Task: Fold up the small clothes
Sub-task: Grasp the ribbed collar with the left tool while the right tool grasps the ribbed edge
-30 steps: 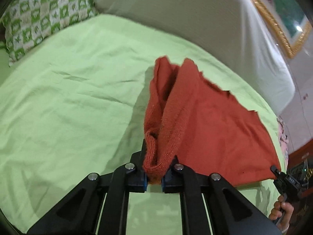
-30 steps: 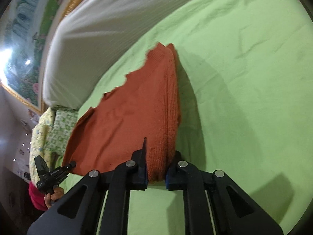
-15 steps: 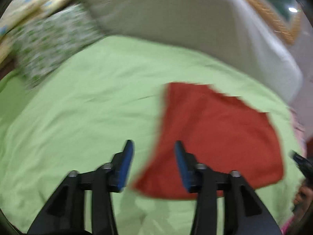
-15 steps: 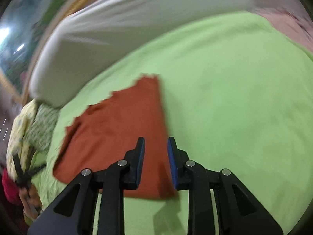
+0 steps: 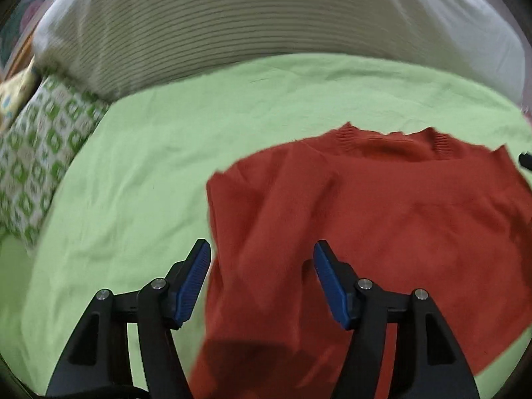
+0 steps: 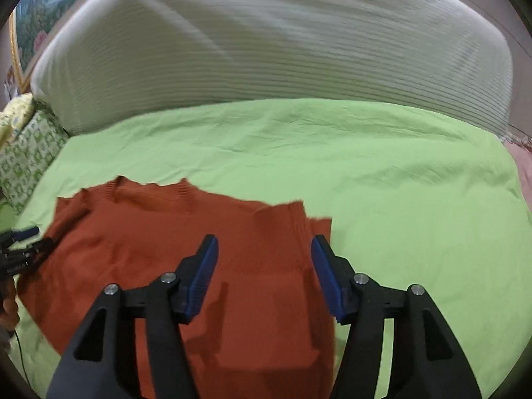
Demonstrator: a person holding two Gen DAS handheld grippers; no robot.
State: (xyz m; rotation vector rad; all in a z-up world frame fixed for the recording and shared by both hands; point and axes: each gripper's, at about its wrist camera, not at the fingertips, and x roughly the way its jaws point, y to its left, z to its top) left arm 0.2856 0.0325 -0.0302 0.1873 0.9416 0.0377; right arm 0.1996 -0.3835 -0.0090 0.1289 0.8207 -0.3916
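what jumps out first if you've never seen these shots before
The rust-red knit top lies spread flat on the lime-green bedsheet, neckline toward the big white ribbed pillow at the back. In front, both sets of black tongs with blue pads, left tongs and right tongs, have just been opening and now stand open above the top with nothing between them. A green-and-white patterned cushion sits at the left edge.

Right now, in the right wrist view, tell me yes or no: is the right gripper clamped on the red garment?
No. The right gripper stands open, its blue pads apart above the red garment, pinching nothing.
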